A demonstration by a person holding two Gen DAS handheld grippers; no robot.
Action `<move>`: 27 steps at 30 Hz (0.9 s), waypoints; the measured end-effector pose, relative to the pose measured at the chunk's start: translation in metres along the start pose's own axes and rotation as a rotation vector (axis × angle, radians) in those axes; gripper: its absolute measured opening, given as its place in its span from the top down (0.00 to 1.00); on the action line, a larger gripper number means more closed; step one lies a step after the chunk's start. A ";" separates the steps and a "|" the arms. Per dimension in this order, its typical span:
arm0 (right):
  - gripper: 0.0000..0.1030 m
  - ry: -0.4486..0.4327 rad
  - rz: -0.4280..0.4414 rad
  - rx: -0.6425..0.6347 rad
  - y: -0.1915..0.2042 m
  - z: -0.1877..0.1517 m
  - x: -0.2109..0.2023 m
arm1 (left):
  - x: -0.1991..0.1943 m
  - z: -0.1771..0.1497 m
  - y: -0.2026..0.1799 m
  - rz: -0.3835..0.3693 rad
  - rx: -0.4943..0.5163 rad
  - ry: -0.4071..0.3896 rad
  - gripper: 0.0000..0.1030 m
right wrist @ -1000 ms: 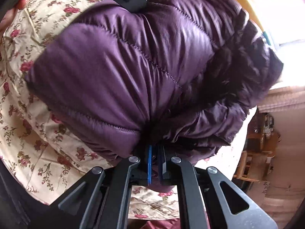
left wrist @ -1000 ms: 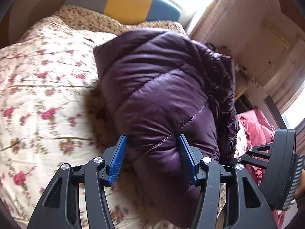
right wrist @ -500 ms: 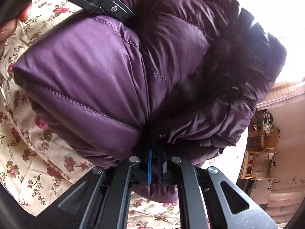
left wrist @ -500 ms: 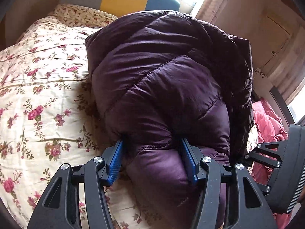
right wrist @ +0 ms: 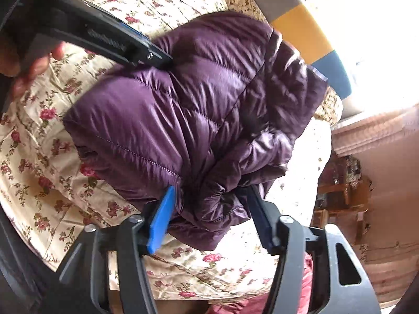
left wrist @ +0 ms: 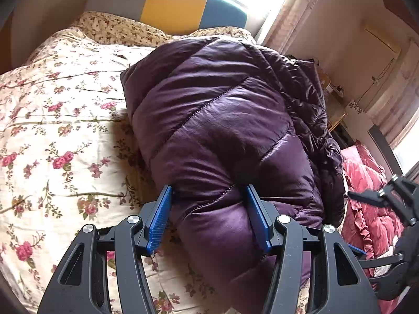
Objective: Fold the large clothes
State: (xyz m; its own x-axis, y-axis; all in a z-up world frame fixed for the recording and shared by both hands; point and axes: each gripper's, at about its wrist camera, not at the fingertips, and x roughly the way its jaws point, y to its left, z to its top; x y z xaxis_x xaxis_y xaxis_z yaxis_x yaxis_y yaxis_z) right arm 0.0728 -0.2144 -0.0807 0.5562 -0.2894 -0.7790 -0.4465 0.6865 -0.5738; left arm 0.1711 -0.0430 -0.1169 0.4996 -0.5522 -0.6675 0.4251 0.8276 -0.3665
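Note:
A purple quilted down jacket lies folded into a thick bundle on the floral bedspread. My left gripper stands open, its blue pads on either side of the bundle's near end. In the right wrist view the jacket fills the middle. My right gripper is open, its jaws wide around the bundle's folded edge. The left gripper's arm shows at the jacket's far side, with a hand behind it.
A grey, yellow and blue headboard stands at the bed's far end. A pink ruffled garment lies right of the jacket. Curtains and a bright window are beyond. Wooden furniture stands beside the bed.
My right gripper has opened and let go of the jacket's edge. The bundle has come down onto the bedspread. My left gripper stays open around its end.

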 end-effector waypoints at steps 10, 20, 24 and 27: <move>0.30 -0.072 -0.007 0.159 -0.033 0.028 -0.057 | -0.037 0.012 0.020 0.011 -0.086 -0.096 0.46; 0.82 -0.095 -0.066 0.502 -0.044 0.073 -0.054 | -0.050 0.014 0.041 0.137 -0.153 -0.123 0.46; 0.82 -0.108 -0.074 0.660 -0.058 0.080 -0.043 | -0.051 0.016 0.048 0.179 -0.164 -0.129 0.46; 0.82 -0.126 -0.073 0.746 -0.066 0.083 -0.040 | -0.052 0.017 0.048 0.198 -0.165 -0.140 0.46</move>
State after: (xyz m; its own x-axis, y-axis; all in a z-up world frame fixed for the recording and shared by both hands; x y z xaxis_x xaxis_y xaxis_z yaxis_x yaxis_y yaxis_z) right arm 0.1375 -0.1927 0.0094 0.6617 -0.3041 -0.6854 0.1619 0.9504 -0.2654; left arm 0.1787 0.0239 -0.0887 0.6645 -0.3773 -0.6450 0.1859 0.9195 -0.3463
